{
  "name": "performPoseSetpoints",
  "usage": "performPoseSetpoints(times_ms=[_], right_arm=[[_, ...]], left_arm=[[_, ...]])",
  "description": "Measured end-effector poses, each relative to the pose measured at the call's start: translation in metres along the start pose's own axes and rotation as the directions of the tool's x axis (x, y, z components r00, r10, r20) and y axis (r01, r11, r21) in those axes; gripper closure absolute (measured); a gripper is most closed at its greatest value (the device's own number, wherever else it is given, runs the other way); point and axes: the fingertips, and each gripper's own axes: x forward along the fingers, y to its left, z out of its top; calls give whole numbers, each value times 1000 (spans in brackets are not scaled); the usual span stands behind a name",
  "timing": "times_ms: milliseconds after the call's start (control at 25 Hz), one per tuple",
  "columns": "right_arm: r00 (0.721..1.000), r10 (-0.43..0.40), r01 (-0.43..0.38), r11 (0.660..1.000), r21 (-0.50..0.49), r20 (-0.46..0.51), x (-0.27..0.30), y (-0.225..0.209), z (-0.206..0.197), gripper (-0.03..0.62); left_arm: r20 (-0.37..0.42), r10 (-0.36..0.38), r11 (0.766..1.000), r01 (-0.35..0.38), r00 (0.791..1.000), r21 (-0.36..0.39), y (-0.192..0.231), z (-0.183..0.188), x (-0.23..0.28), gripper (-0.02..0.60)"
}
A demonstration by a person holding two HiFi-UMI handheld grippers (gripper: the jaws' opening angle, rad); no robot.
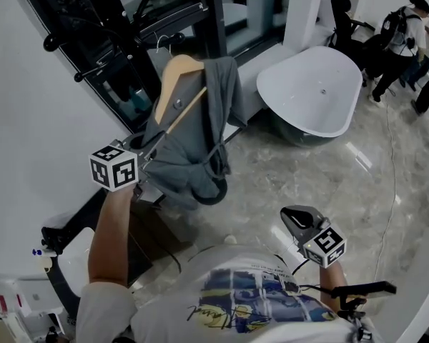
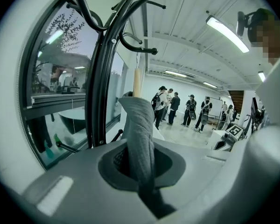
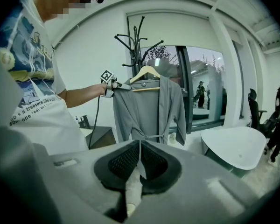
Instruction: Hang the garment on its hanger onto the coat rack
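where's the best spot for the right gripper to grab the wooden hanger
Probably the shoulder end away from the left gripper, taken through the grey robe from the front. The wooden hanger hangs roughly level facing the right gripper, that end is free, and the hook is left clear for the coat rack. Its shut jaws must open first.

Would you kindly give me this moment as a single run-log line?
left tongs: shut on grey robe over end of wooden hanger | right tongs: shut, empty | robe: beside coat rack
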Motion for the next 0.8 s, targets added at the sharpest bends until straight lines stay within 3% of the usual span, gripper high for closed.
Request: performPoseSetpoints(times_ms=[440, 640, 720, 800], right_arm=[[998, 41, -42, 999, -21, -42, -6, -1, 1, 580], [997, 55, -56, 998, -26, -52, -15, -1, -5, 580], [997, 59, -61, 998, -34, -53, -20, -1, -8, 580], [997, 59, -62, 997, -42, -56, -26, -1, -10, 580]], left_arm=[[11, 74, 997, -75, 997, 7, 15, -9, -10, 568], [7, 142, 989, -143, 990, 49, 22, -10, -9, 557], [2, 181, 980, -181, 983, 82, 24, -11, -9, 544], [2, 228, 968, -227, 974, 109, 25, -11, -10, 489]])
